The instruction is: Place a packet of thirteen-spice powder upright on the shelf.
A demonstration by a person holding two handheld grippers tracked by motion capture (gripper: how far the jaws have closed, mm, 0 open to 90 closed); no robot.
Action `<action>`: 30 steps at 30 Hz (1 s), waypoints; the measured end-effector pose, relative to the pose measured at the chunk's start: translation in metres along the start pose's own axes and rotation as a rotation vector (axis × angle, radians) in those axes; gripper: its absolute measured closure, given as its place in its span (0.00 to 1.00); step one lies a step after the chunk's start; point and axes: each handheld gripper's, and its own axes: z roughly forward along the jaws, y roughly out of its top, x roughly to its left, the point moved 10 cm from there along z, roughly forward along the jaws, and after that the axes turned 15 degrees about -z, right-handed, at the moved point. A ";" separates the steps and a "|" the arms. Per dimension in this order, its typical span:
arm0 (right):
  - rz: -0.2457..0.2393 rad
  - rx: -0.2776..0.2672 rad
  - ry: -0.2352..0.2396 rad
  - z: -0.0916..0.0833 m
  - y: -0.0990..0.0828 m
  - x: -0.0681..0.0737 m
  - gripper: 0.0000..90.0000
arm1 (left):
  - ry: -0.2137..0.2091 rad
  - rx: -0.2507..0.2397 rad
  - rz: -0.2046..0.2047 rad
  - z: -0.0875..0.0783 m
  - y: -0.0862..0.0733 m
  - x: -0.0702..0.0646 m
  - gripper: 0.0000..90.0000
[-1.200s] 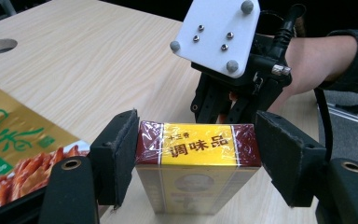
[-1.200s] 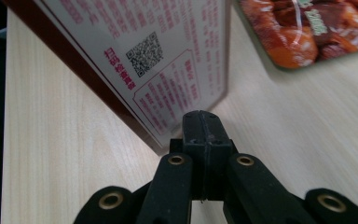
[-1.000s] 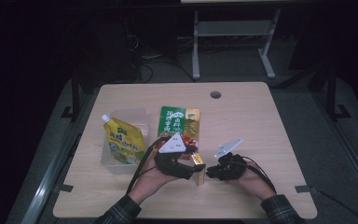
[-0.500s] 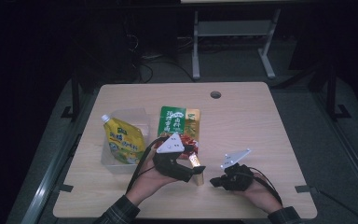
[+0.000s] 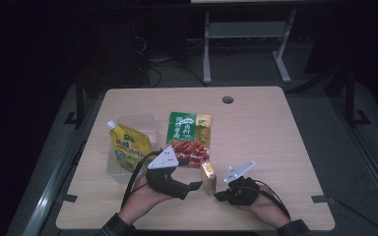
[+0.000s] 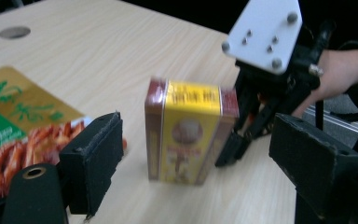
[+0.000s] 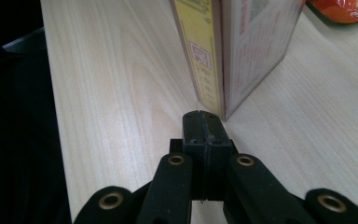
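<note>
Left gripper (image 5: 195, 186): jaws stand wide apart, and they have just been opening; nothing is pressed between them. In the left gripper view the two black pads (image 6: 93, 158) flank the small yellow box (image 6: 186, 135) with free space on both sides, the box standing upright on the table (image 5: 275, 142) just ahead of the jaws, neither pad touching it.

Right gripper (image 7: 204, 122): jaws fully closed, pad against pad, empty. Its closed tip sits low on the table just short of the box's near bottom corner, close but with no contact that I can make out. In the high view the box (image 5: 208, 178) stands between the two grippers, the right gripper (image 5: 220, 195) just beside it on one side, the left jaw tip on the other.

Risk, as I judge it: the box is tall and narrow on a small footprint, so a nudge from the closed right tip at its base, or from a left pad swinging in unevenly, would likely tip or skid it. If the left jaws close off-centre, one pad arrives first and pushes it over toward the right gripper.

Farther out: the red-and-green snack packet (image 5: 189, 140) lies flat beyond the left gripper, and the yellow spouted pouch (image 5: 130, 147) in a clear tub further to its side, both well clear of the box.
</note>
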 end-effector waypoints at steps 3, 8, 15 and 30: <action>-0.002 0.002 -0.010 0.001 0.001 -0.002 1.00 | 0.006 0.021 -0.021 -0.003 -0.016 0.003 0.19; 0.015 -0.004 -0.020 0.002 0.001 -0.006 1.00 | 0.012 0.059 -0.055 -0.007 -0.043 0.006 0.19; 0.024 -0.007 -0.032 0.003 0.002 -0.011 1.00 | 0.022 0.089 -0.082 -0.012 -0.067 0.011 0.19; 0.043 -0.009 -0.087 0.008 0.008 -0.037 1.00 | 0.034 0.115 -0.086 -0.010 -0.078 0.014 0.19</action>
